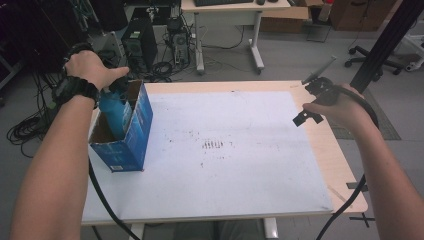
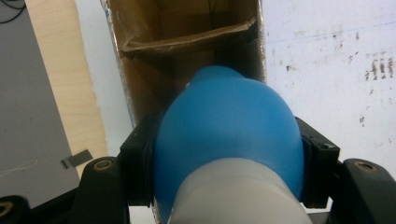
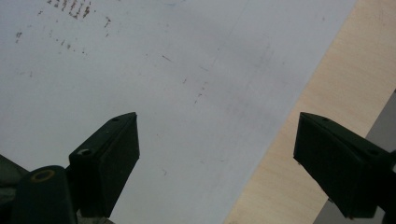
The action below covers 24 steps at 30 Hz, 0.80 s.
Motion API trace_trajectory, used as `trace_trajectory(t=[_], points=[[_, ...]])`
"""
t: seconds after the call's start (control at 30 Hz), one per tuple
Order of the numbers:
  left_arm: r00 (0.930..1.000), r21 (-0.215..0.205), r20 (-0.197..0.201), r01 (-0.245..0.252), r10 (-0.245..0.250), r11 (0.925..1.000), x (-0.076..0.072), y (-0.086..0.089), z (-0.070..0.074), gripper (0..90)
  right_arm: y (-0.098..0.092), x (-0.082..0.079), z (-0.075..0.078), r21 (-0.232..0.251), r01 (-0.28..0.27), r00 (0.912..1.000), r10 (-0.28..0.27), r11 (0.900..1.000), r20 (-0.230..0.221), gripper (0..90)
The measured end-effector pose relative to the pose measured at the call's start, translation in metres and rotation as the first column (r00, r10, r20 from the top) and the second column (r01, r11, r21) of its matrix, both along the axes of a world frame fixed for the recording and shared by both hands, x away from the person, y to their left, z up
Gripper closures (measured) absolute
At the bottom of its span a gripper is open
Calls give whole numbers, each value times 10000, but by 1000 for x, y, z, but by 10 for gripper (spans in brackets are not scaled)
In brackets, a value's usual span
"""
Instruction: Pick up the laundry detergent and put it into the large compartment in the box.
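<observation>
High view, table (image 1: 345, 165): wide pale wood top across the middle of the frame, mostly covered by a white sheet (image 1: 235, 165) speckled with dark marks near its centre.
Box (image 1: 122, 131): blue carton at centre left of the high view, near the sheet's left edge, top open, brown inside; in the left gripper view a cardboard divider (image 2: 187, 39) crossing the upper middle, splitting the interior into compartments.
Bottle (image 2: 226, 135): blue body with a pale grey band at the bottom of the left gripper view, dominating the lower centre; in the high view partly inside the carton's nearer compartment, top end above the rim.
Left gripper (image 2: 229, 154): clamped on the blue bottle, black pads pressed to both flanks; in the high view at upper left, under the hand, above the carton.
Right gripper (image 3: 217, 154): released, jaws spread wide with nothing between; held at centre right of the high view above the table's right edge, well apart from the carton.
Step, as a judgement: lowering the bottle into the carton.
Risk one: bottle snagging on the divider or a wall, from an off-centre or tilted descent.
Risk two: light carton sliding or tipping toward the table's left edge, with nothing bracing it.
Risk three: letting go early, leaving the bottle leaning against the rim.
</observation>
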State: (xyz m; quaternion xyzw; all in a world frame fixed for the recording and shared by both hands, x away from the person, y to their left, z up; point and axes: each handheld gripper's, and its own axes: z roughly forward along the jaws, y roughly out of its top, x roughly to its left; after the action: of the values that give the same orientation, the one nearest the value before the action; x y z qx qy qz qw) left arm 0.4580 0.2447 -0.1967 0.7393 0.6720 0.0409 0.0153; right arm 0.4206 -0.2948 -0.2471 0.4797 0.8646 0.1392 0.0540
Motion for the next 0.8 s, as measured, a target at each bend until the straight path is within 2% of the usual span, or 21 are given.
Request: trace_trajectory(t=[0.47, 0.8], points=[[9998, 8, -164, -63, 63, 10000, 2, 2, -13, 375, -1, 0, -3, -1, -3, 10000, 3, 10000, -55, 142], [9996, 168, -292, -48, 53, 9998, 4, 3, -24, 375, -3, 0, -8, 15, 48, 9999, -48, 10000, -131, 142]])
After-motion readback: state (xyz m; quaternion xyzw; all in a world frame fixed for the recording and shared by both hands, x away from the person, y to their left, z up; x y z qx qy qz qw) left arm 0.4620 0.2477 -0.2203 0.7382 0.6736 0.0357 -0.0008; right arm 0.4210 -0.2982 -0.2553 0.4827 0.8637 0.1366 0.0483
